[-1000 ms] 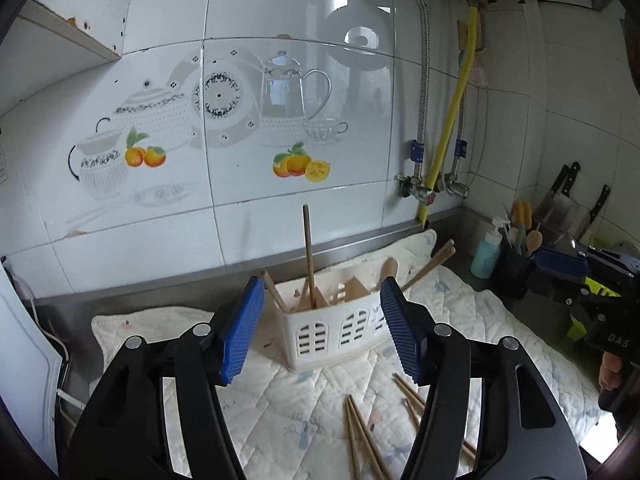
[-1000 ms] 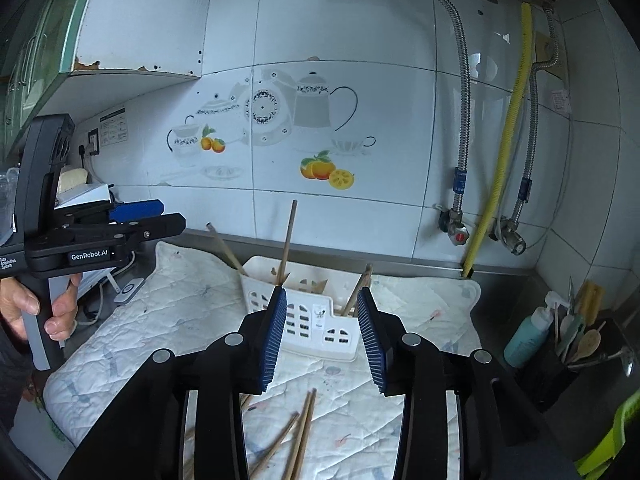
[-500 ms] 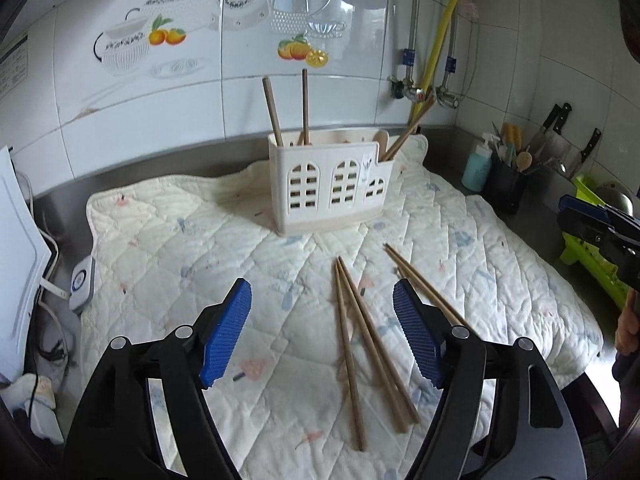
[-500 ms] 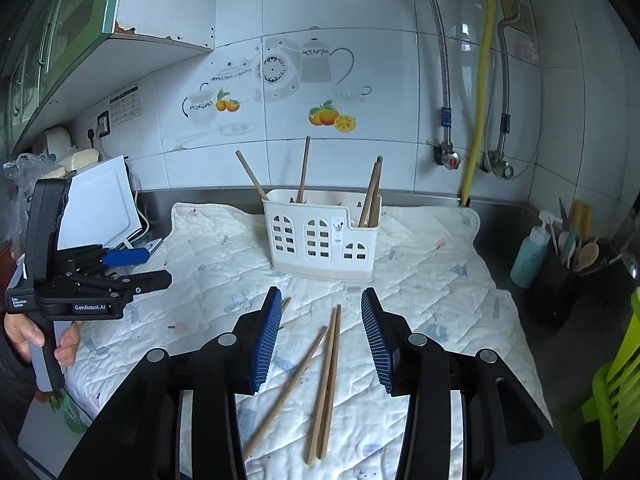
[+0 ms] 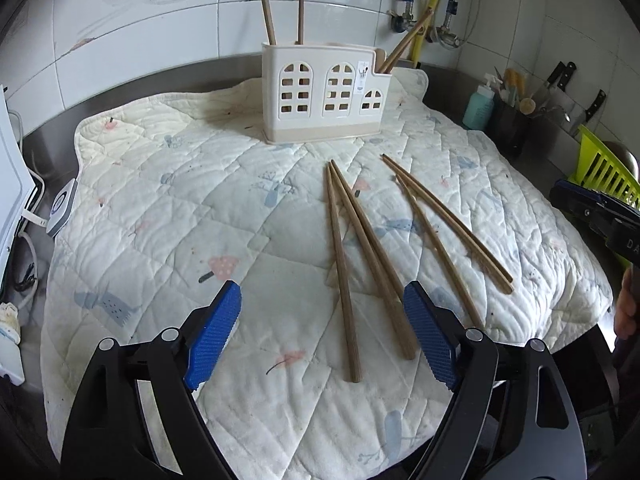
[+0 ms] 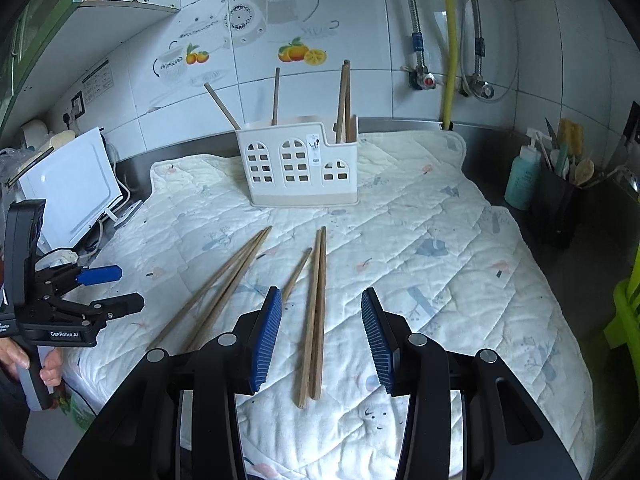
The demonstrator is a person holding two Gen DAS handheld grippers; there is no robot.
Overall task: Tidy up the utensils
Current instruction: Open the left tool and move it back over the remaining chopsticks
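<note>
Several wooden chopsticks lie loose on a quilted mat (image 5: 168, 216). One pair (image 5: 352, 264) sits left of another pair (image 5: 444, 224). A white slotted holder (image 5: 324, 92) stands upright at the mat's far side with a few chopsticks in it. My left gripper (image 5: 322, 336) hovers low over the mat, its jaws opening. The near ends of the left pair lie under the gap, untouched. My right gripper (image 6: 322, 340) is open above the other pair (image 6: 316, 312), with nothing gripped. The holder (image 6: 300, 168) is beyond. The left gripper (image 6: 100, 288) shows at that view's left edge.
A black pot of spoons (image 6: 560, 200) and a teal bottle (image 6: 520, 180) stand right of the mat, with knives (image 5: 560, 76) behind. A green rack (image 5: 604, 168) is at far right. A white appliance (image 6: 68, 184) and cables sit left. Pipes run down the tiled wall.
Both grippers have sunk toward the mat and tipped downward, so the loose chopsticks now lie close under them. The left jaws have spread wider.
</note>
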